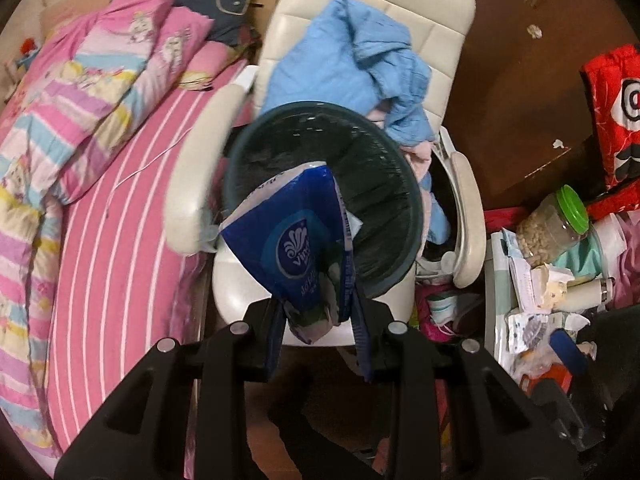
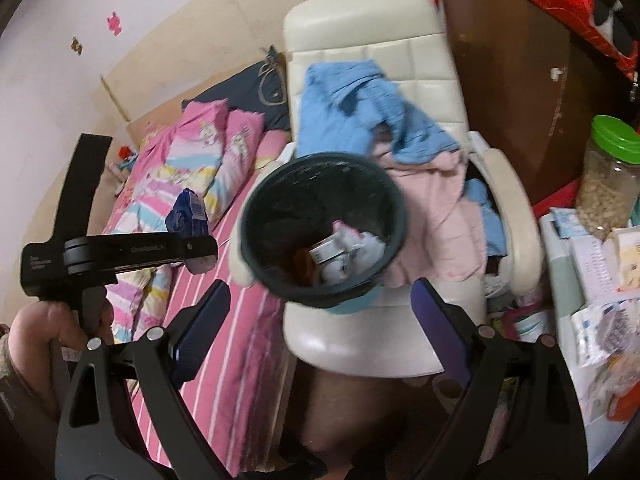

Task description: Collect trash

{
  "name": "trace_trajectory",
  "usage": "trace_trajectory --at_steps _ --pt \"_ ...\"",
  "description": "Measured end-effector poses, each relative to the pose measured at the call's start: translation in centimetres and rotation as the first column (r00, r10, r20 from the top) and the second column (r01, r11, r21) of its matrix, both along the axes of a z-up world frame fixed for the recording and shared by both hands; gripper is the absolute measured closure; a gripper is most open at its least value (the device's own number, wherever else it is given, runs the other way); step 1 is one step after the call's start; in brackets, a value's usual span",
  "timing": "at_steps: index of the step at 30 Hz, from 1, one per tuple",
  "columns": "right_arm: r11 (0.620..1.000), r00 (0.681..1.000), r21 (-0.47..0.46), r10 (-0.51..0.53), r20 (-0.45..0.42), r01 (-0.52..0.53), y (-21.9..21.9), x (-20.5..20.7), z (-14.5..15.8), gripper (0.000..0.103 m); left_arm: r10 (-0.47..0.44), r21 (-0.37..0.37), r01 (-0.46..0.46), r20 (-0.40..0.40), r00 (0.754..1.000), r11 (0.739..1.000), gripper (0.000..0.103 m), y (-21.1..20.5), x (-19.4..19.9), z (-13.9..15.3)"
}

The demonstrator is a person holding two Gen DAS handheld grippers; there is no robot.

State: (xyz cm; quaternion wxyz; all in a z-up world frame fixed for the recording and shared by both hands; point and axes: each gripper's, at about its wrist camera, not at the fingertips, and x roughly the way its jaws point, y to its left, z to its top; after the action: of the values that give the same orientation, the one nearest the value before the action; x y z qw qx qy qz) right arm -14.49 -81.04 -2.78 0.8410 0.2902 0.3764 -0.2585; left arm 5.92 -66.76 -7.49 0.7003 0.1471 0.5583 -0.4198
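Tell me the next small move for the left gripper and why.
Probably carry the blue wrapper over the bin before letting go. The left gripper is clamped on it, and in the right wrist view it hangs left of the bin's rim.

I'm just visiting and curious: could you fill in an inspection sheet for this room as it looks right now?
Surface: cream armchair beside a pink striped bed.
Job's things: dark bin on the chair, already holding wrappers; blue tissue packet.
Clutter: blue garment and pink garment on the chair; green-lidded jar and papers to the right.
Grippers: left gripper shut on the packet; right gripper open, empty.
Cables: thin white cord on the bed.
Surroundings: brown wardrobe, pale wall.
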Motion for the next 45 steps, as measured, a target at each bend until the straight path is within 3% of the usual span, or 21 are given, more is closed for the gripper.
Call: trace_trajectory --at_steps 6,9,11,18,23,27,36,45 --pt "0.999 0.999 0.017 -0.037 -0.003 0.037 -4.0 -3.1 -0.8 0.012 -0.007 0.022 0.007 0.004 1.0 1.0 0.072 -5.1 -1.0 -0.7" --pt "0.998 0.999 0.031 -0.05 0.001 0.05 -5.0 -4.2 -1.2 0.012 -0.007 0.035 0.006 0.013 1.0 0.999 0.055 -6.8 -1.1 -1.1" --pt "0.998 0.998 0.037 -0.056 0.006 0.056 -5.4 -4.6 -1.5 0.012 0.004 0.052 -0.006 0.041 0.999 0.999 0.036 -7.4 -1.0 -1.0" --pt "0.994 0.995 0.063 -0.092 0.027 0.091 -6.5 -5.8 -1.9 0.012 0.0 0.07 -0.005 0.075 0.997 0.998 0.032 -8.4 -1.6 -0.3" --pt "0.993 0.993 0.049 -0.107 0.045 0.105 -6.9 -5.8 -1.2 0.012 -0.016 0.055 0.011 0.086 0.996 0.998 0.015 -8.4 -2.7 0.6" --pt "0.993 0.992 0.036 -0.113 0.056 0.111 -7.1 -5.5 -0.7 0.012 -0.043 0.053 0.039 0.088 0.995 0.998 0.014 -8.8 -3.5 1.3" --pt "0.997 0.995 0.031 -0.075 0.063 0.073 -5.4 -3.0 -0.5 0.012 -0.077 0.064 0.067 0.174 0.982 0.996 0.011 -6.6 -5.1 2.6" --pt "0.999 0.998 0.045 -0.023 0.061 0.02 -2.7 0.1 -0.9 0.012 0.003 0.084 -0.017 0.16 0.987 0.996 0.007 -2.2 -3.2 2.2"
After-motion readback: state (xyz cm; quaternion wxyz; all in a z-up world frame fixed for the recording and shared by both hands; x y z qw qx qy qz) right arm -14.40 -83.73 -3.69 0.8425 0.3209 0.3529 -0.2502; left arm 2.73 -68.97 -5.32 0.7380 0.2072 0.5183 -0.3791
